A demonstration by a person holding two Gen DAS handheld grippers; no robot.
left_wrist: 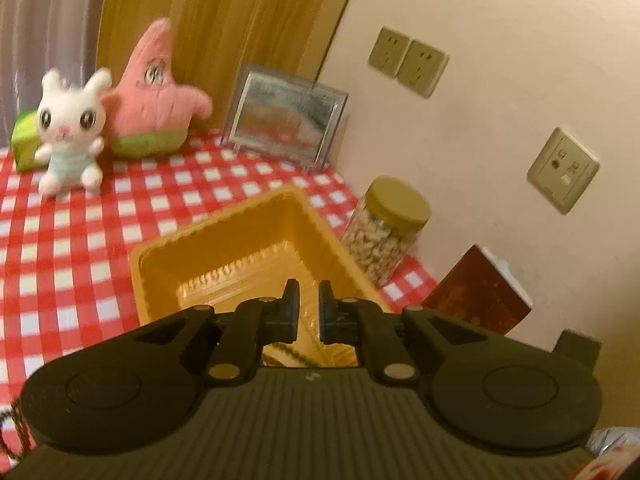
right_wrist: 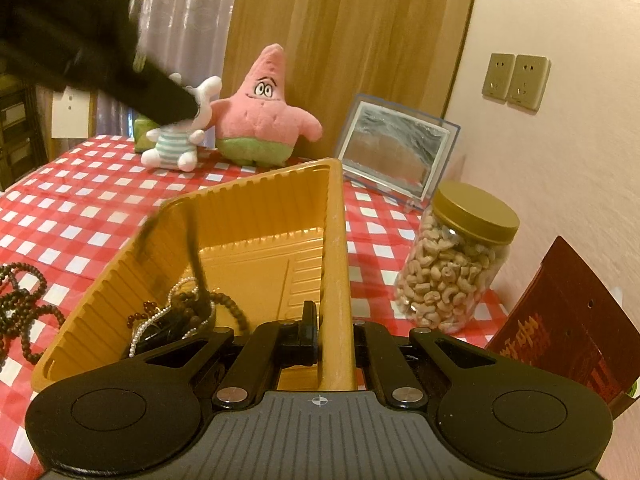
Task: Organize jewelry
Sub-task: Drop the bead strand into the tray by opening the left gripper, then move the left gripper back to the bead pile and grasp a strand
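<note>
The right gripper is holding the right wall of the yellow tray, its fingers clamped on that wall, one inside the tray and one outside. The tray is standing on the worktop, which is covered with a red and white checked cloth. In the near left corner of the tray a small heap of jewelry is lying: dark bead strings and a pale pearl chain. A blurred dark strand is hanging down into this heap from above. More dark bead necklaces are lying on the cloth, just left of the tray. The left gripper is hovering over the tray, with a narrow gap showing between its fingers and nothing visible between them in its own view. In the right wrist view it is appearing only as a dark blur at the top left. Behind the tray a white rabbit toy, a pink star toy and a picture frame are standing, and a jar of cashews is standing to the right.
</note>
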